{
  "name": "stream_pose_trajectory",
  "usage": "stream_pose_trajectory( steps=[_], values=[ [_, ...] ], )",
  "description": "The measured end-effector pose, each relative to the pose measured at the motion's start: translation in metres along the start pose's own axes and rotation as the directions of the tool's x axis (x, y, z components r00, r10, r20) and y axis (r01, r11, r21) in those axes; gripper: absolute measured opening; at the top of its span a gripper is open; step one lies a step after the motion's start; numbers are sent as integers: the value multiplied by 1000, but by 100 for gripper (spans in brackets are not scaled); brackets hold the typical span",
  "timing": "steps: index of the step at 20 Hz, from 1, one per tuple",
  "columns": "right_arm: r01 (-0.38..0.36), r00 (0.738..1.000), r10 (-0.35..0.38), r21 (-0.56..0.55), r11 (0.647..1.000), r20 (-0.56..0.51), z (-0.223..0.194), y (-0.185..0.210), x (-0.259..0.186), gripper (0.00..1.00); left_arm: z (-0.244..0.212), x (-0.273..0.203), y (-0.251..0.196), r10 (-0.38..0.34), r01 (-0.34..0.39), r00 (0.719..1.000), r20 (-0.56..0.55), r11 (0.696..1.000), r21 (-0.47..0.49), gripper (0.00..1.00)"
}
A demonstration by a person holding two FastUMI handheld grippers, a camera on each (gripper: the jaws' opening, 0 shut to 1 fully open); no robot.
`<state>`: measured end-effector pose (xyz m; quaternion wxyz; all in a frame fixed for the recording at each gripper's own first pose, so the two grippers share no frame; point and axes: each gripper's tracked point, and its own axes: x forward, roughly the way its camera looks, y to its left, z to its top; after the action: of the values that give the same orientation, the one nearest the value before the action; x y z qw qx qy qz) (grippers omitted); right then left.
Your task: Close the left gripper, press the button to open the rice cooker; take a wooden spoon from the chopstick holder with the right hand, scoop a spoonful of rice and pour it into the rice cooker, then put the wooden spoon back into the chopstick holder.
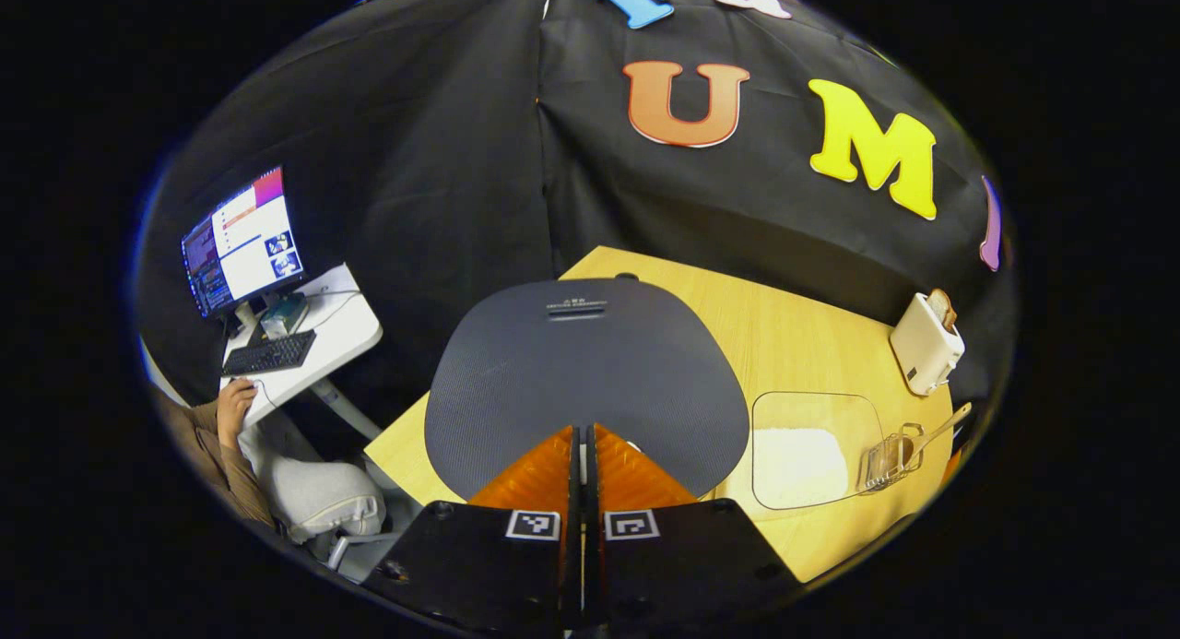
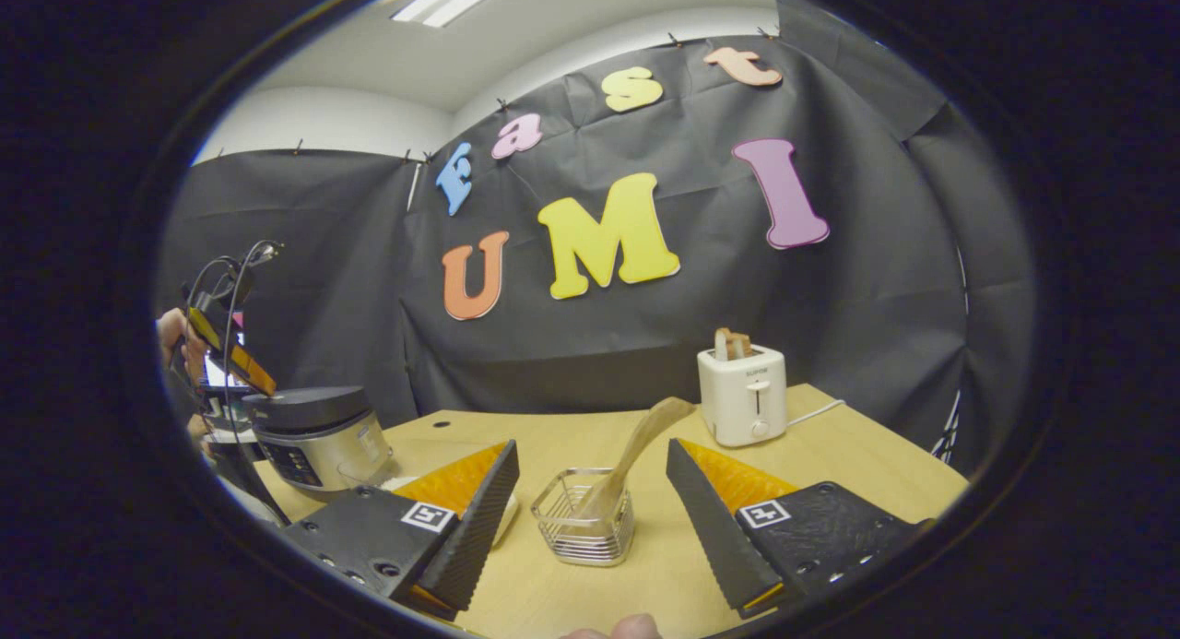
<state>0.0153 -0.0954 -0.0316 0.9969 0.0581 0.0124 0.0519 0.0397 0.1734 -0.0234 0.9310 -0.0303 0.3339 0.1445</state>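
Left claw (image 1: 583, 464) has its two fingers pressed together with nothing between them, low in the middle of the left gripper view, poised right above the dark lid of the rice cooker (image 1: 585, 381), and that lid is down. To the right of the cooker in this view sits a clear tray of white rice (image 1: 800, 462) on the pale wooden worktop (image 1: 784, 335), and just beyond it, toward the lower right edge, the wire chopstick holder (image 1: 887, 462) with the wooden spoon (image 1: 940, 427) leaning out of it. A white toaster (image 1: 926, 342) stands at the right edge. Over on the left of the frame, a monitor (image 1: 241, 241), a keyboard (image 1: 269, 353) and a person's hand (image 1: 234, 401) at a side desk.

Switch to the right gripper view: right claw (image 2: 590, 519) spread wide, fingers well apart and empty, framing the chopstick holder (image 2: 584, 516) at lower centre. The wooden spoon (image 2: 636, 455) stands tilted in it, handle angling up to the right. The toaster (image 2: 742, 395) is behind, right of centre. The rice cooker (image 2: 318, 431) sits at the left edge, with the left claw (image 2: 253, 373) held just above its lid.
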Motion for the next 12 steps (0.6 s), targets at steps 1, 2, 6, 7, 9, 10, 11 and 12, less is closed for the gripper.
stream_pose_trajectory(
  steps=[1, 2, 6, 7, 9, 10, 11, 12],
  values=[
    [6, 1000, -6, -3, 1000, 5, 1, -1, -1, 96, 12, -3, 1, 10, -10, 999, 50, 1000, 6, 4],
    [10, 1000, -10, -4, 1000, 6, 3, -1, -2, 92, 28, -7, 2, 21, -22, 993, 117, 1000, 9, 4],
    [29, 999, -27, -42, 999, 29, 17, -4, -8, 92, 90, -29, 3, 40, -52, 926, 375, 998, 21, 5],
    [35, 999, -33, -50, 998, 37, 19, -7, -10, 92, 101, -33, 2, 37, -48, 907, 420, 999, 16, 30],
    [48, 998, -45, -57, 997, 50, 25, -9, -12, 92, 127, -44, 9, 53, -66, 863, 503, 998, 10, 47],
    [55, 997, -52, -60, 997, 55, 27, -12, -14, 96, 135, -51, 10, 55, -73, 845, 531, 997, 14, 61],
    [65, 997, -61, -64, 996, 54, 27, -14, -15, 96, 138, -58, 8, 49, -65, 832, 553, 998, 9, 74],
    [75, 996, -72, -65, 995, 55, 27, -16, -16, 96, 138, -66, 1, 29, -44, 819, 573, 999, 12, 86]
  ],
)
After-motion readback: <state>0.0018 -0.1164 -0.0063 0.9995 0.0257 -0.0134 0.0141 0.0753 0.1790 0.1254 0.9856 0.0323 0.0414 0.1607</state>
